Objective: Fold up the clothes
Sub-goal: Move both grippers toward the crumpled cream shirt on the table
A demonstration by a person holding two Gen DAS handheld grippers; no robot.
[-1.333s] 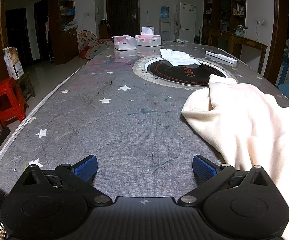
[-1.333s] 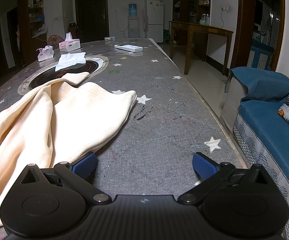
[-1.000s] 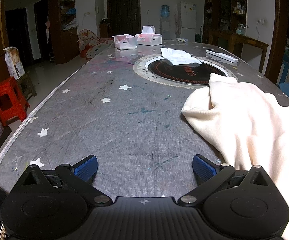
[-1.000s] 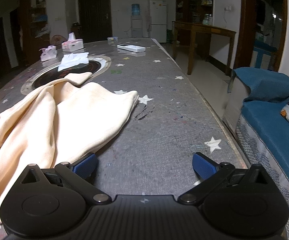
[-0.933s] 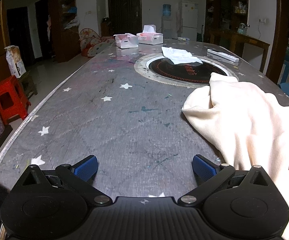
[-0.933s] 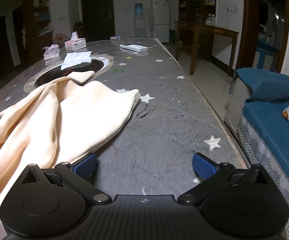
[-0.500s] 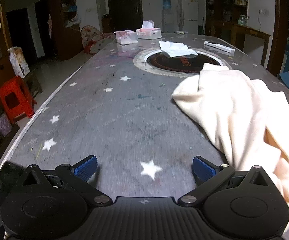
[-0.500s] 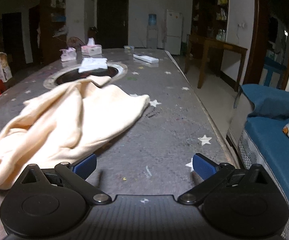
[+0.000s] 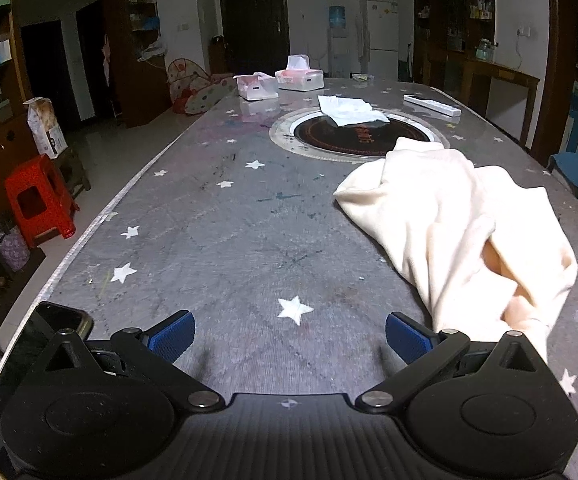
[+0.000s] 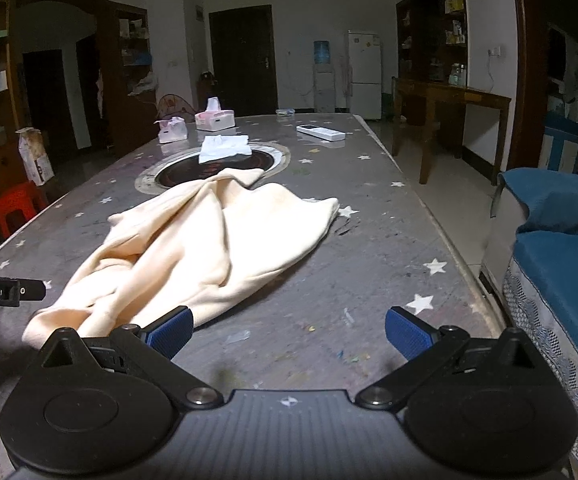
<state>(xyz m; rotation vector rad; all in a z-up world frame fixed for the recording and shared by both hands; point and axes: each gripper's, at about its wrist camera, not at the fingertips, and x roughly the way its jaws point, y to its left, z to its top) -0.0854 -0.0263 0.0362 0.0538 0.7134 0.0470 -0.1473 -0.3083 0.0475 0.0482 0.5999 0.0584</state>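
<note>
Cream garment [image 10: 209, 248] lies crumpled on grey star-print table [image 9: 217, 240], soft fleecy fabric, long axis running from near edge toward round black inset [image 10: 213, 168]. Only right view shows its far right corner and blue sofa [image 10: 561, 264]. Left gripper [image 9: 289, 336] and right gripper [image 10: 287, 330] both spread wide, holding nothing.

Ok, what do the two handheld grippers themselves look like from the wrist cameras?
Both match: the left gripper and right gripper have black ribbed bodies, round black discs, silver pivot screws and blue textured fingertip pads. White lettering marks the left one's side, seen from the right wrist.
</note>
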